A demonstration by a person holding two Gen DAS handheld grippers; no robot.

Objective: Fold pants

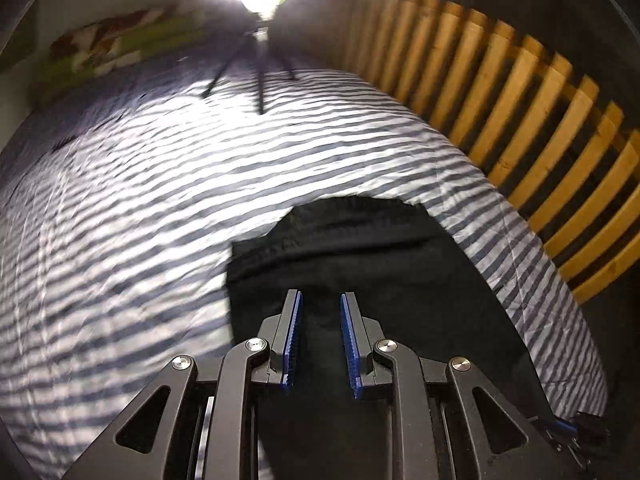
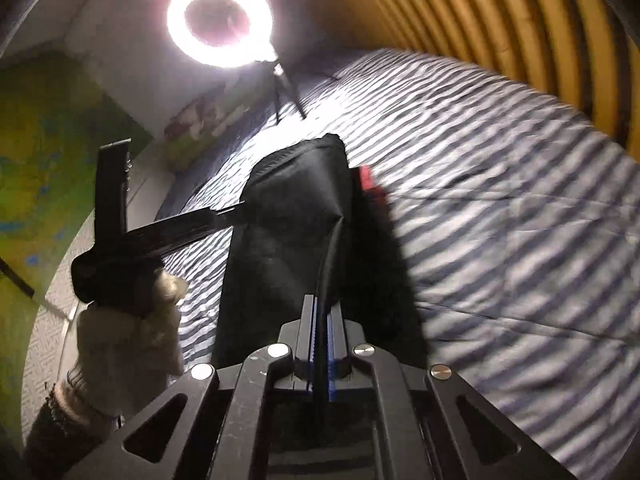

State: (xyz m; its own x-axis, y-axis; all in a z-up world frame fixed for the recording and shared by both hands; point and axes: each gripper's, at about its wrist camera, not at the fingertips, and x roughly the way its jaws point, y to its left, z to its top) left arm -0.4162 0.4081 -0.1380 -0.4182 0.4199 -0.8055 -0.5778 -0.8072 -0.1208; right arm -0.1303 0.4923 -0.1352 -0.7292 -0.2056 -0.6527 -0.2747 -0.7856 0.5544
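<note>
Mid-fold: the right hand-held gripper [image 2: 322, 308] lifts one edge of the black pants [image 2: 292, 216] above the bed.

Nearest in the right wrist view, its jaws are clamped tight on a raised fold of dark cloth, which hangs up off the striped bedcover [image 2: 500, 240]. The left hand-held gripper [image 1: 320, 302] has its jaws parted, holding nothing, poised just over the rest of the pants [image 1: 360, 248], which lie flat near the bed's edge. By my reading, the lifted end should next be carried across and laid on the flat part, with the left steadying or pinching the other corner. Farther off stand the slatted frame [image 1: 520, 92] and a ring light [image 2: 220, 20] on its tripod.
</note>
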